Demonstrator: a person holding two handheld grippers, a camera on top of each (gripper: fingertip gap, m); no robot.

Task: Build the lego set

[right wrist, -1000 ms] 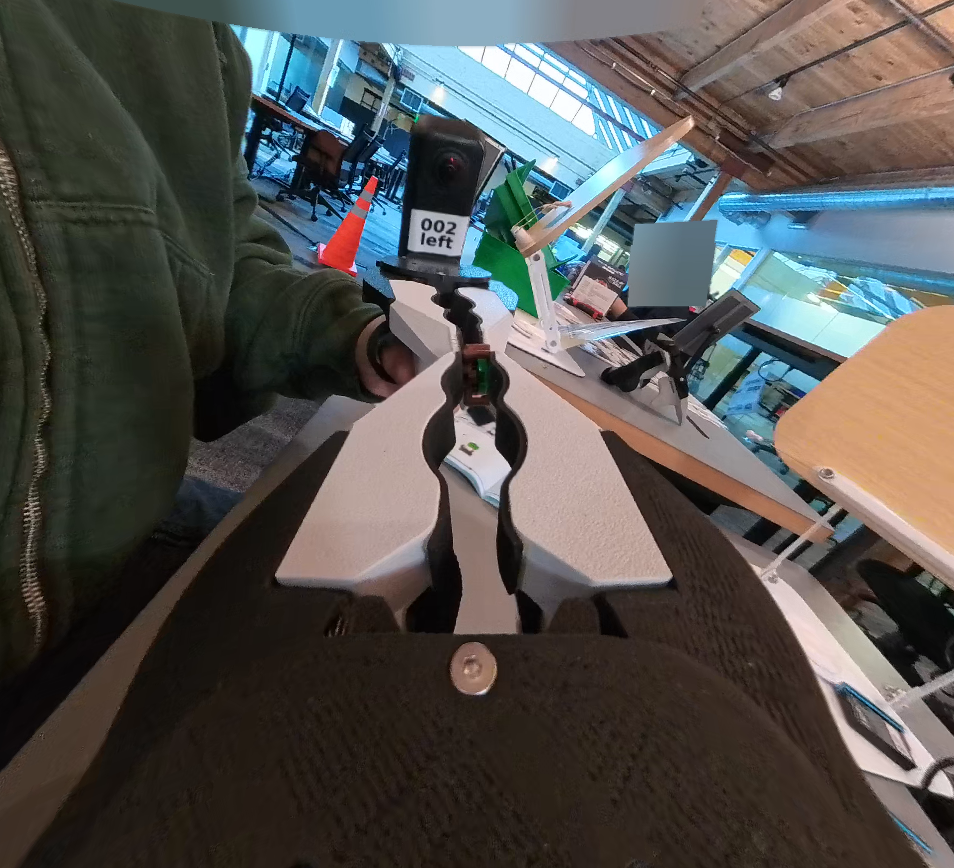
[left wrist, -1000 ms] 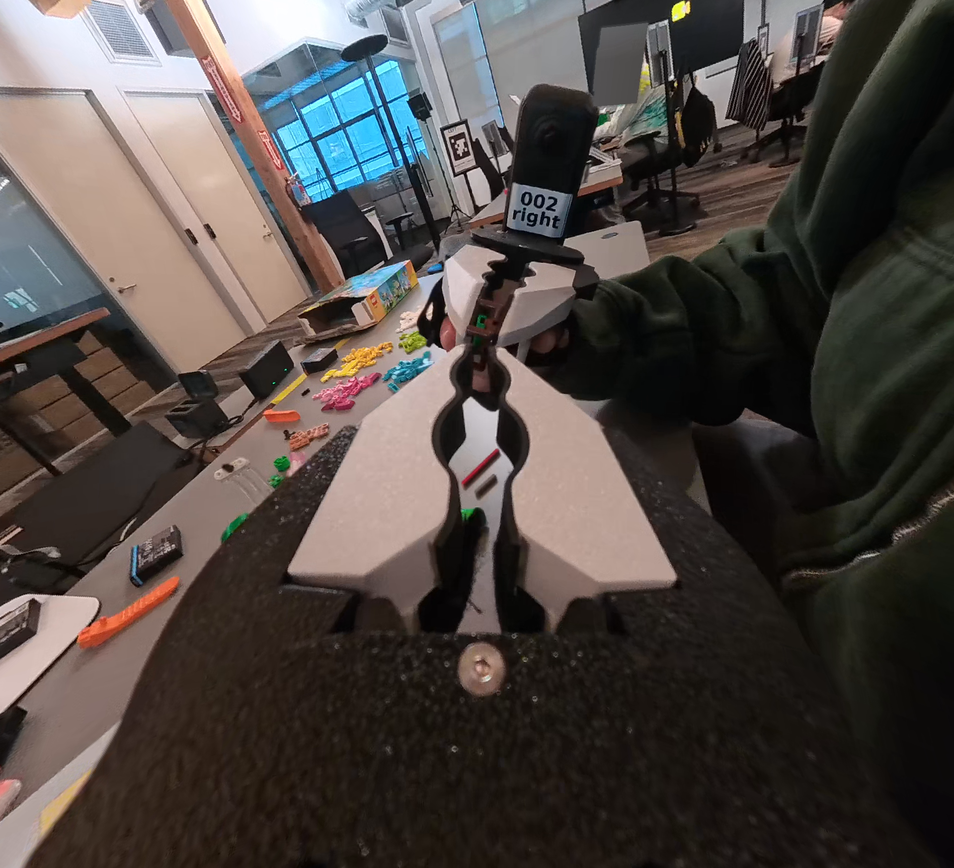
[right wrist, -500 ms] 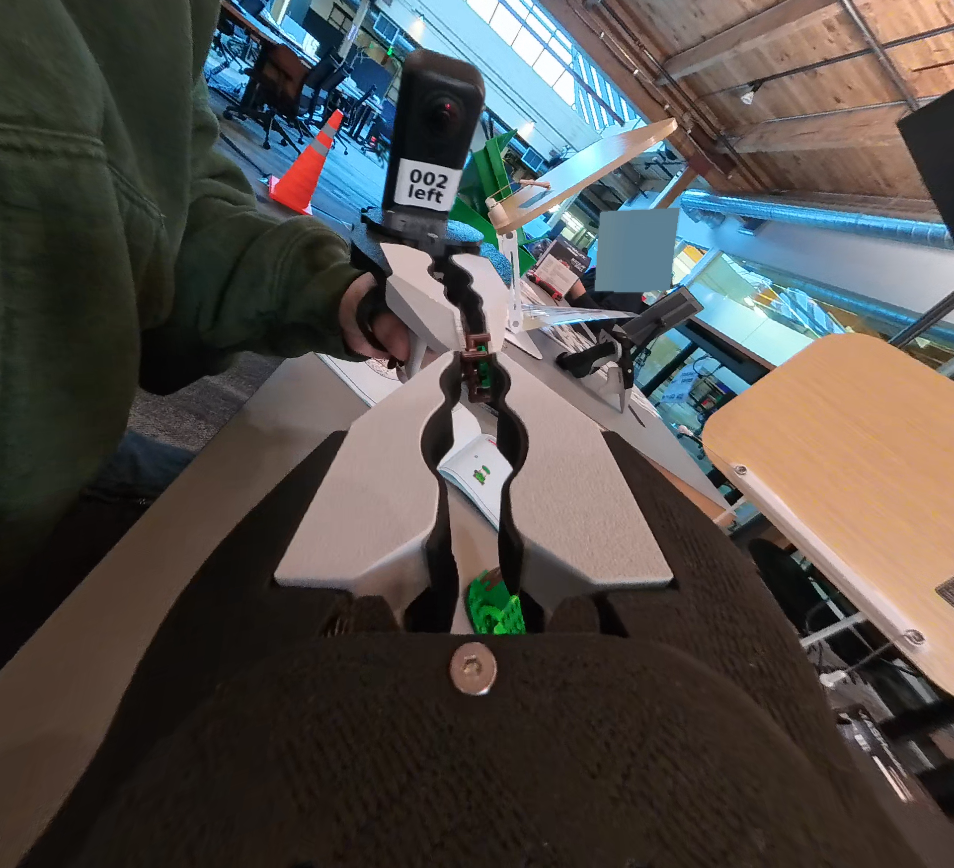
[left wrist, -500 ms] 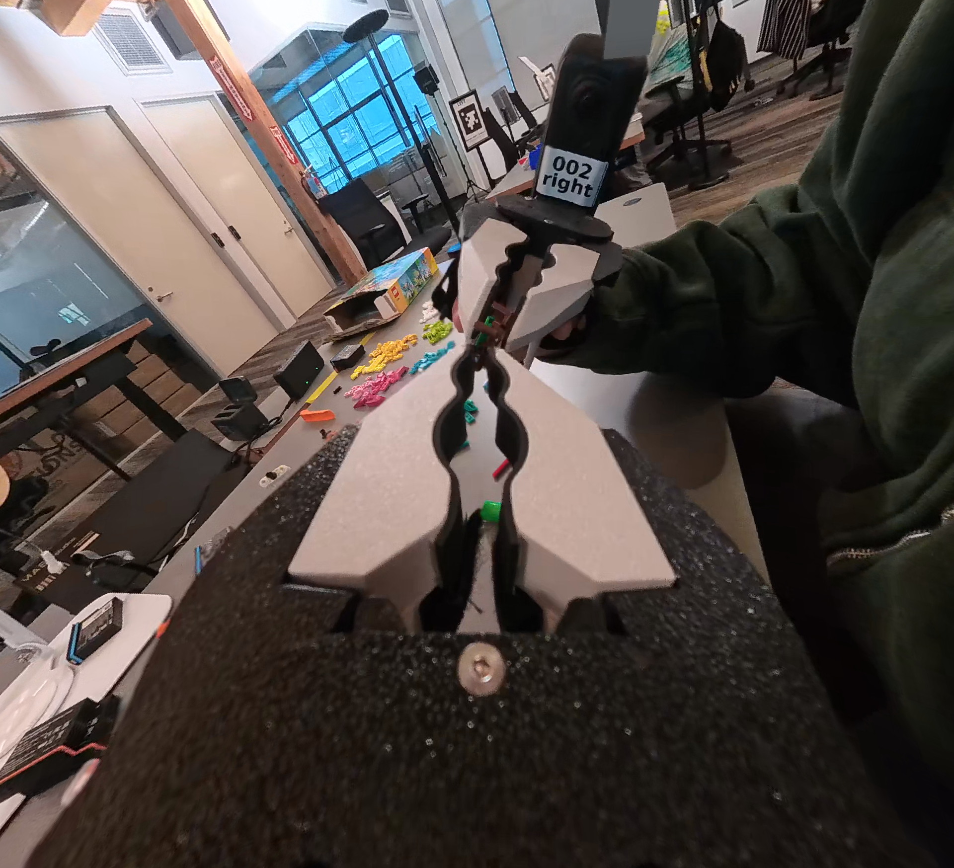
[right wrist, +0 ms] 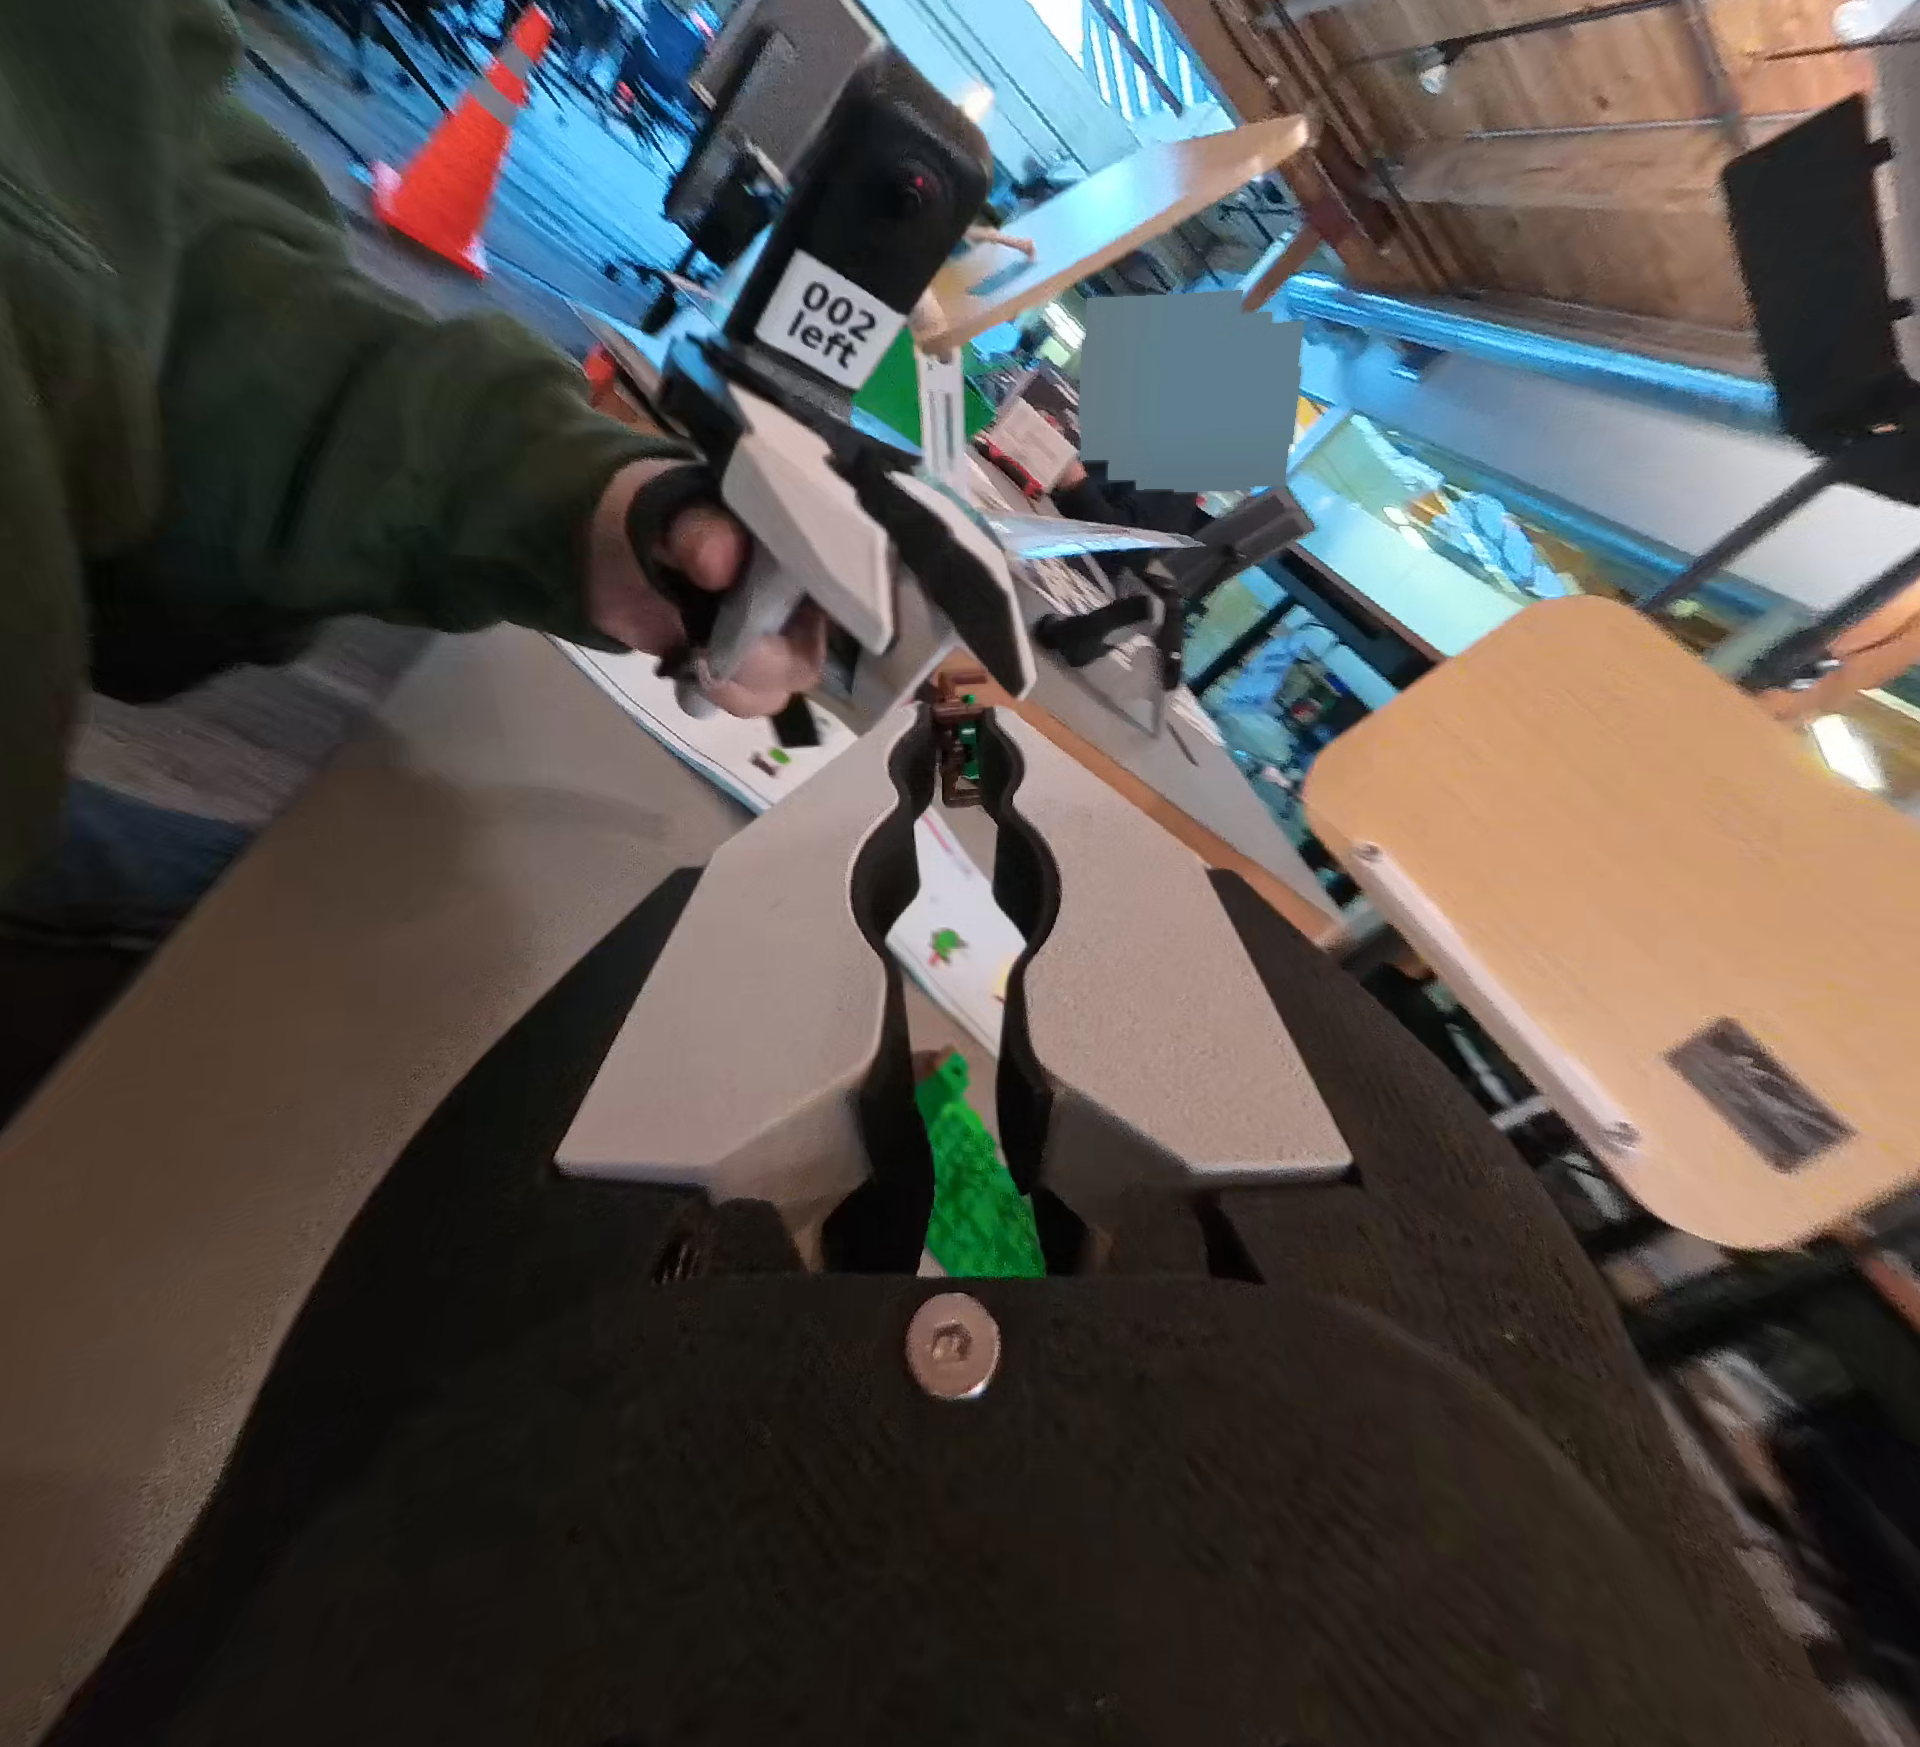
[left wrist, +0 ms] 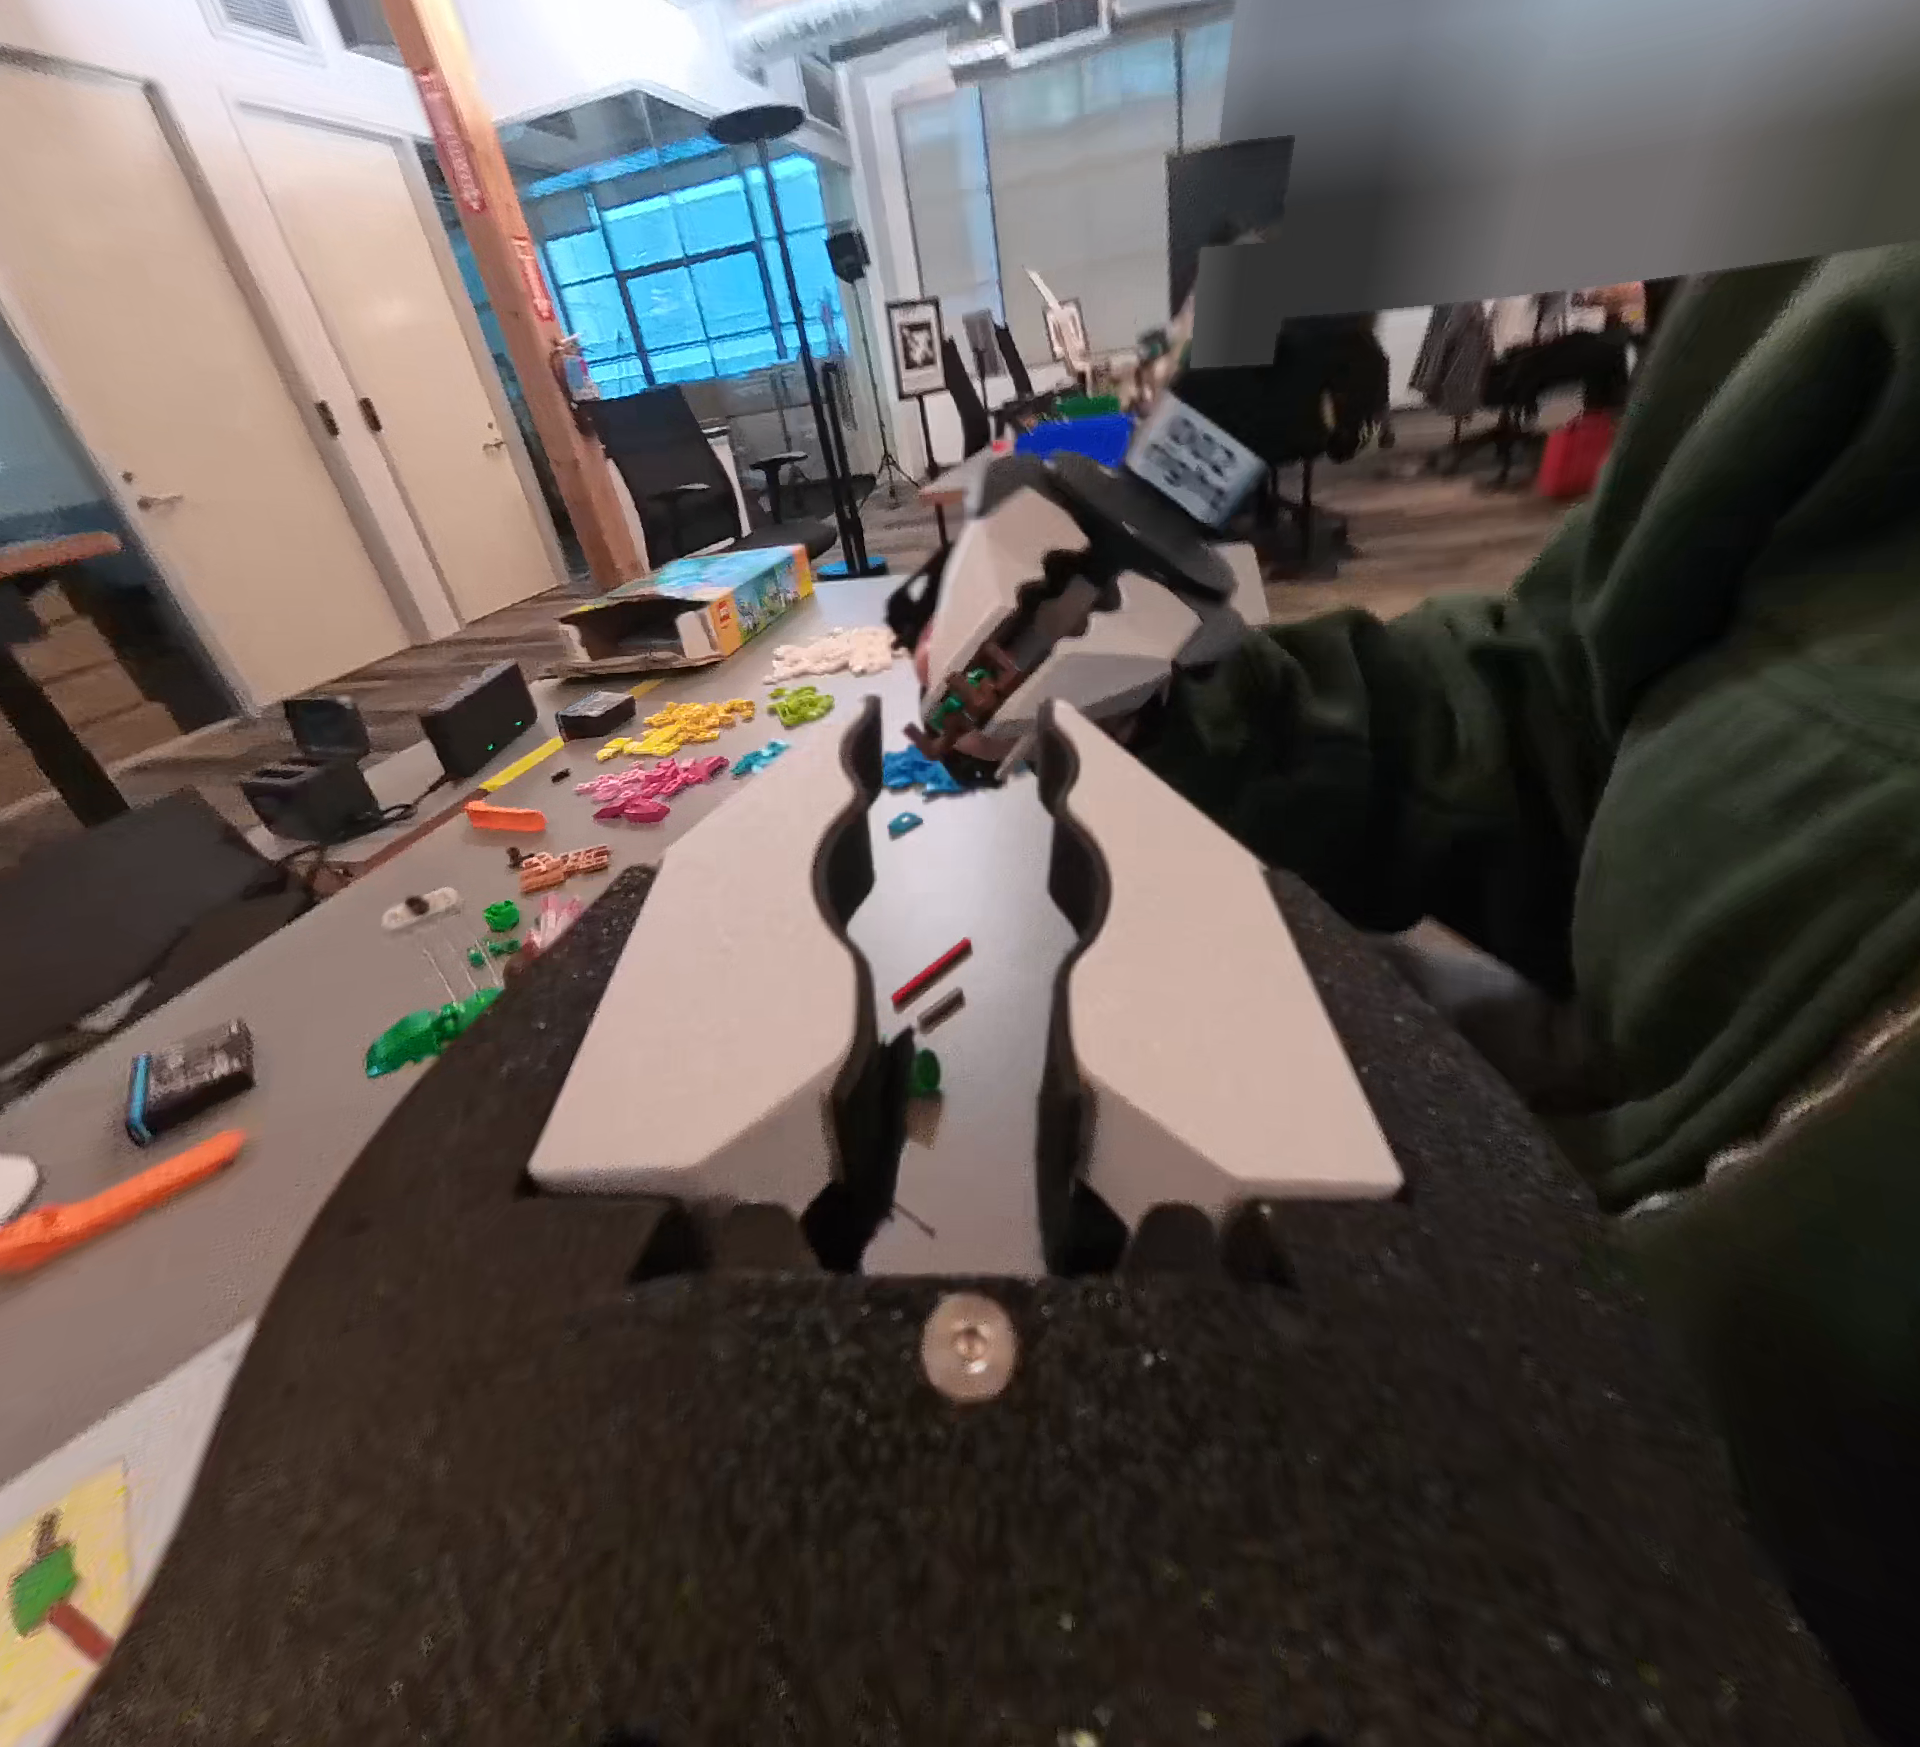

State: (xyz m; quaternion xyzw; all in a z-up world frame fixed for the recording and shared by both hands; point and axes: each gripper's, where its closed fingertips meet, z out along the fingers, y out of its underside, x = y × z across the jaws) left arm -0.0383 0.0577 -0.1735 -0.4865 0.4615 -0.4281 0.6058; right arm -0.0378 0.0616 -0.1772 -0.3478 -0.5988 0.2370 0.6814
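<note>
A small brown and green lego assembly (right wrist: pixel 958 755) is pinched at the tips of my right gripper (right wrist: pixel 951 723), which is shut on it. In the left wrist view the right gripper (left wrist: pixel 987 721) hangs tilted just past my left fingertips, holding the assembly (left wrist: pixel 966 710) above the table. My left gripper (left wrist: pixel 956 731) is open and empty, its jaws wide apart on either side of the assembly without touching it. It also shows in the right wrist view (right wrist: pixel 935 617), held by a hand in a green sleeve.
On the grey table (left wrist: pixel 312 1053) lie sorted piles of bricks: yellow (left wrist: pixel 675 726), pink (left wrist: pixel 649 778), white (left wrist: pixel 831 653), blue (left wrist: pixel 914 772). A lego box (left wrist: pixel 696 617) lies behind them. A red bar (left wrist: pixel 930 970), an orange separator (left wrist: pixel 114 1198), a green plate (right wrist: pixel 977 1188) and a booklet (right wrist: pixel 945 949) lie nearer. Less than 4 cm separates the two grippers' tips.
My left gripper has opened and let go of the assembly. The right gripper has kept it and has tilted and dropped lower over the table.
</note>
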